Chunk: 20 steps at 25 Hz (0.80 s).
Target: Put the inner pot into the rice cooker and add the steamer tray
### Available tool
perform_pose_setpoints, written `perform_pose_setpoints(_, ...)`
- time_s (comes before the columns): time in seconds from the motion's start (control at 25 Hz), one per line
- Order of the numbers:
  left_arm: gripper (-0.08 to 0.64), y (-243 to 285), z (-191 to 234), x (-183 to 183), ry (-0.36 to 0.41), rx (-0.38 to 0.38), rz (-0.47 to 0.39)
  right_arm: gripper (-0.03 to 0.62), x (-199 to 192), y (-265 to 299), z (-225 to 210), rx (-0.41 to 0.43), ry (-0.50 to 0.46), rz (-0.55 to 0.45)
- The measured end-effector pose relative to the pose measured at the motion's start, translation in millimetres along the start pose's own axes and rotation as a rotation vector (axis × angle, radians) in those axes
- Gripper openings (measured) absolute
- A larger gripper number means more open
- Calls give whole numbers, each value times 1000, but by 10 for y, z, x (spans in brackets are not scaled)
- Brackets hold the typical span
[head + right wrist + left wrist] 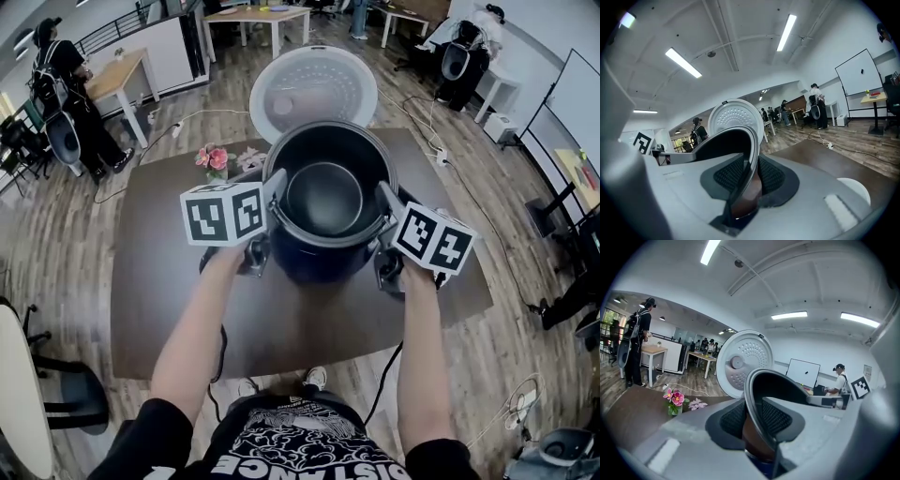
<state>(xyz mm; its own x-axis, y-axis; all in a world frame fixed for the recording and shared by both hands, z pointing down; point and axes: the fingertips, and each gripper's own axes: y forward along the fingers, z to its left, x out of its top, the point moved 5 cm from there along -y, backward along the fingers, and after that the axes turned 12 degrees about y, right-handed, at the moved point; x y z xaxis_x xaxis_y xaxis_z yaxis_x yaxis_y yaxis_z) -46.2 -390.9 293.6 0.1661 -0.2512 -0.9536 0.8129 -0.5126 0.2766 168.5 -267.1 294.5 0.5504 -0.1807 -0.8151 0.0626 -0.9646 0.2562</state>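
Over the open rice cooker (323, 269), the inner pot (324, 195) hangs upright, its rim pinched on opposite sides by left gripper (275, 194) and right gripper (384, 203)

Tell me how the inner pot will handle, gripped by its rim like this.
The inner pot looks stiff: its thin rim shows no bending with the left gripper and right gripper clamped on opposite sides. Its smooth, glossy wall is probably slippery. Held only at the rim, it could tilt if one side slips.
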Motion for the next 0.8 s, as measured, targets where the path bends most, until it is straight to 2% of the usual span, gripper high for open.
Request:
perform_pose_setpoints(0.36, 110, 183, 147, -248, -20, 57, 67, 100, -196, 331, -203, 8, 11, 94)
perform_pose_setpoints(0.8, 112, 283, 130, -480, -19, 92, 109, 117, -376, 500, -387, -8, -61, 180)
